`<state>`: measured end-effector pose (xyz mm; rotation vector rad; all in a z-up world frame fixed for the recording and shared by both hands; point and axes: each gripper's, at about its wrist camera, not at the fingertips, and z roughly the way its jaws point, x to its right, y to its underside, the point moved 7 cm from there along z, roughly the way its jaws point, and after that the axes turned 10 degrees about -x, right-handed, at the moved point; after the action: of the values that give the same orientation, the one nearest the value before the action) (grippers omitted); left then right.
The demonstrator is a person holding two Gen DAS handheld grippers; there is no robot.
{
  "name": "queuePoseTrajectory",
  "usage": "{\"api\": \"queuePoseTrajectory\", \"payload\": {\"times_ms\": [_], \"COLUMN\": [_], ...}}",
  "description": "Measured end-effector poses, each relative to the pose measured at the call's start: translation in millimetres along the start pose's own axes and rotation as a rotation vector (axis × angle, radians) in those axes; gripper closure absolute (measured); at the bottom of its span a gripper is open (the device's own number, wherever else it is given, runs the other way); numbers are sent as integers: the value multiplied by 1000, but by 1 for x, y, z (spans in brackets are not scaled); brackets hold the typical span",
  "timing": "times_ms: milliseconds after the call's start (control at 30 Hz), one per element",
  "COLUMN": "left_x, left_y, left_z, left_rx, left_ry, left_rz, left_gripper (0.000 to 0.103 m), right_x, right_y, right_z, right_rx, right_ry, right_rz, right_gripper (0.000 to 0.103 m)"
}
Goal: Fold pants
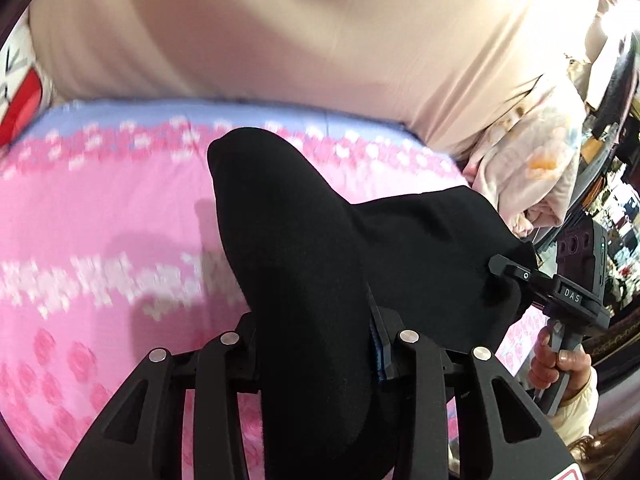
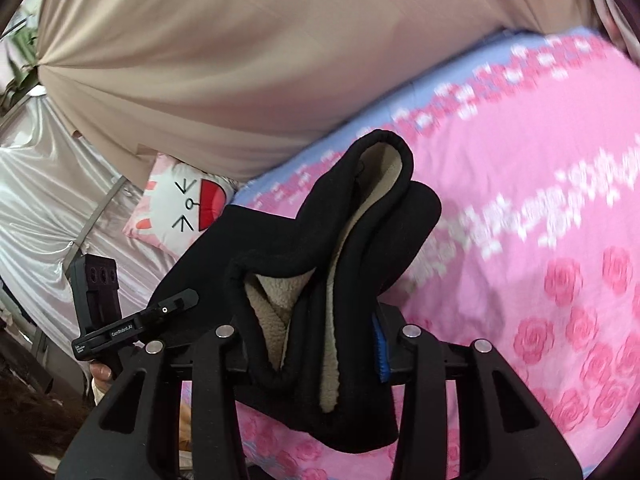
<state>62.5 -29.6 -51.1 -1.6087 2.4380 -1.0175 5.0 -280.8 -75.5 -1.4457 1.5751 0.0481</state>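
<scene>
Our left gripper (image 1: 316, 344) is clamped on a thick bunch of the black pants (image 1: 304, 240); the jaws stand partway closed, the cloth fills the gap, and a blue pad (image 1: 378, 356) presses into its side. Our right gripper (image 2: 316, 344) is shut the same way on the waistband end (image 2: 360, 216), where the pale fleece lining (image 2: 272, 320) shows inside the black rim. In the left view the right gripper's tips bite the far fold of cloth; in the right view the left one's do likewise. The pants hang between the two, above the pink bedspread (image 1: 100, 220), and we cannot tell if any part touches it.

The risk, as we judge it, lies in the bulk. Each grip holds several layers, so an inner layer may slide out and the seams come down uneven. Fleece is heavy; a quick swing could pull it from the pads. The blur suggests movement, and the hidden lower legs could drag and twist on the bed.

Beyond lie a tan curtain (image 2: 240, 60) and a cat pillow (image 2: 184, 204).
</scene>
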Motion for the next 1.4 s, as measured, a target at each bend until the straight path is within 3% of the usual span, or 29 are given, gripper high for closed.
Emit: {"api": "queuePoseTrajectory", "payload": {"times_ms": [333, 533, 667, 900, 1200, 1267, 1367, 1400], "left_x": [4, -13, -34, -78, -120, -126, -133, -135], "left_y": [-97, -164, -192, -212, -187, -181, -171, -167], "left_z": [-25, 1, 32, 109, 179, 182, 186, 187], "left_rx": [185, 245, 235, 149, -13, -27, -41, -46], "left_ry": [-85, -136, -179, -256, -285, -277, -286, -282], "left_rz": [99, 124, 119, 96, 59, 58, 55, 43], "left_gripper": [69, 69, 69, 69, 66, 64, 50, 45], "right_x": [-35, -24, 3, 55, 122, 130, 138, 140], "right_y": [-109, -176, -208, -223, -199, -193, -184, -182], "right_z": [-2, 32, 71, 141, 198, 201, 204, 199], "right_rx": [133, 163, 137, 57, -90, -115, -146, -143], "right_ry": [28, 55, 60, 81, 110, 101, 119, 95], "right_rz": [-174, -206, -191, -148, -46, -34, -33, -24], "right_gripper": [64, 64, 64, 64, 63, 59, 35, 33]}}
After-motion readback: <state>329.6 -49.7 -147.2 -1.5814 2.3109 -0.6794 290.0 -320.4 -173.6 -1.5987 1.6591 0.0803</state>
